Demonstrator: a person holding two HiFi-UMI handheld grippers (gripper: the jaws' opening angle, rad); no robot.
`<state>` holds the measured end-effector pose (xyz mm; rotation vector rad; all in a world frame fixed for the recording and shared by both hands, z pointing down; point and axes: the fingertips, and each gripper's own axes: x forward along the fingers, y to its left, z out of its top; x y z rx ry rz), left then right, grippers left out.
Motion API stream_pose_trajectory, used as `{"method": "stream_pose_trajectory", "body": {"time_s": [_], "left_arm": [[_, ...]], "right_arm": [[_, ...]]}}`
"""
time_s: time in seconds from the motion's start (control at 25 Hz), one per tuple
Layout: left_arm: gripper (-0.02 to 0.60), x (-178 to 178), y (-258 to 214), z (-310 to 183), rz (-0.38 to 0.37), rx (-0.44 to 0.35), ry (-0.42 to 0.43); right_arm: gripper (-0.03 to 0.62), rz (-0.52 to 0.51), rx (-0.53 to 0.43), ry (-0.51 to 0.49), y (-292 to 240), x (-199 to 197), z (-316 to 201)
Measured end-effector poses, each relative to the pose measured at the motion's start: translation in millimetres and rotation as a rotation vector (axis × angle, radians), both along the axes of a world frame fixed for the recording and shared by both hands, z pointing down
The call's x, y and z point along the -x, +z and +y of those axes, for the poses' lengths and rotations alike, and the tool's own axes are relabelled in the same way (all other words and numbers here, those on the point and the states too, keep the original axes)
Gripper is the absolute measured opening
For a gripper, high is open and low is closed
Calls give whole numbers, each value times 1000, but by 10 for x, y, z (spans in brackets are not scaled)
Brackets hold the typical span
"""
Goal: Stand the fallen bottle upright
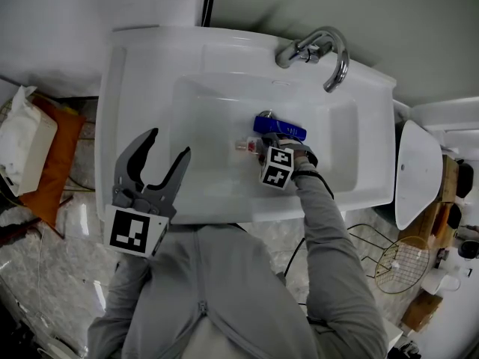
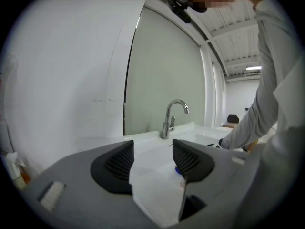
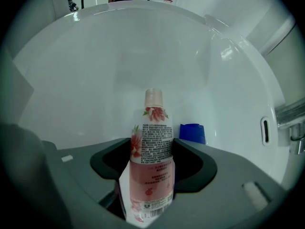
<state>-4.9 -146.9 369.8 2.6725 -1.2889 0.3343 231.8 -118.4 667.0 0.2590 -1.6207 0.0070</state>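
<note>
A small clear bottle [image 3: 152,128] with pink liquid, a floral label and a pale cap sits between the jaws of my right gripper [image 3: 152,149], which is shut on its body. In the head view this bottle [image 1: 245,146] lies low inside the white sink [image 1: 150,58], pointing left from the right gripper [image 1: 262,152]. A blue object [image 1: 279,128] rests just behind it, also visible as a blue object [image 3: 192,133] past the right jaw. My left gripper [image 1: 159,163] hangs open over the sink's front left rim, holding nothing. Ahead of the left gripper [image 2: 152,151] is the white sink [image 2: 147,144].
A chrome faucet [image 1: 322,51] curves over the back right of the basin, and the same faucet [image 2: 171,118] shows in the left gripper view. An orange cloth with a white bag [image 1: 30,144] lies on the floor left. A white fixture [image 1: 418,172] and a wire rack [image 1: 397,264] stand right.
</note>
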Motion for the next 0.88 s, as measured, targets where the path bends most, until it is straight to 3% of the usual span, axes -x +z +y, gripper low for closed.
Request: {"method": "stream_pose_trajectory", "body": {"time_s": [0.24,0.4,0.76,0.88], "left_arm": [[276,-27,2,19,1,0,8],[276,-12,15,32,1,8,1],[276,38,56,58,-6,17,-13],[276,54,50,51,-7,14,-19]], "right_arm": [[281,-4,6,57,9,-9,-80],[282,46,15,54,21,-23,-143],[293,152,204,47,161,6,-88],[302,147,219,50,152,7,-95]]}}
